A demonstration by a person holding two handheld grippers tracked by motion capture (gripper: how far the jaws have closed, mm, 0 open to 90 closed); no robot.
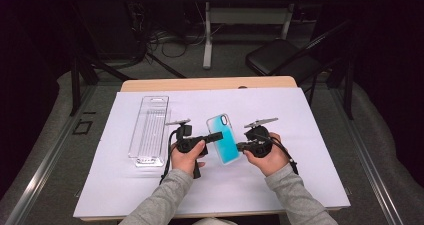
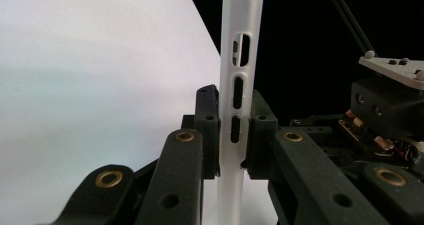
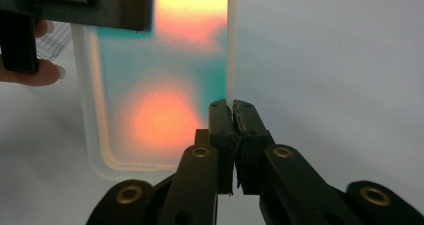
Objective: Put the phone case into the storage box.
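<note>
A phone case [image 1: 224, 137] with a turquoise back and a milky white rim is held up over the white sheet between both grippers. My left gripper [image 1: 218, 136] is shut on its left side; in the left gripper view the jaws pinch the case's white edge [image 2: 239, 60] with its button slots, at the gripper [image 2: 235, 125]. My right gripper [image 1: 240, 146] is shut on the opposite long edge. In the right gripper view the case [image 3: 160, 85] glows orange and teal, with the gripper [image 3: 232, 120] clamped on its thin rim.
A clear plastic package tray [image 1: 149, 130] lies on the white sheet [image 1: 300, 175] to the left of the hands. The wooden table edge [image 1: 210, 83] runs along the back. A black chair [image 1: 282, 60] and a table leg stand beyond it.
</note>
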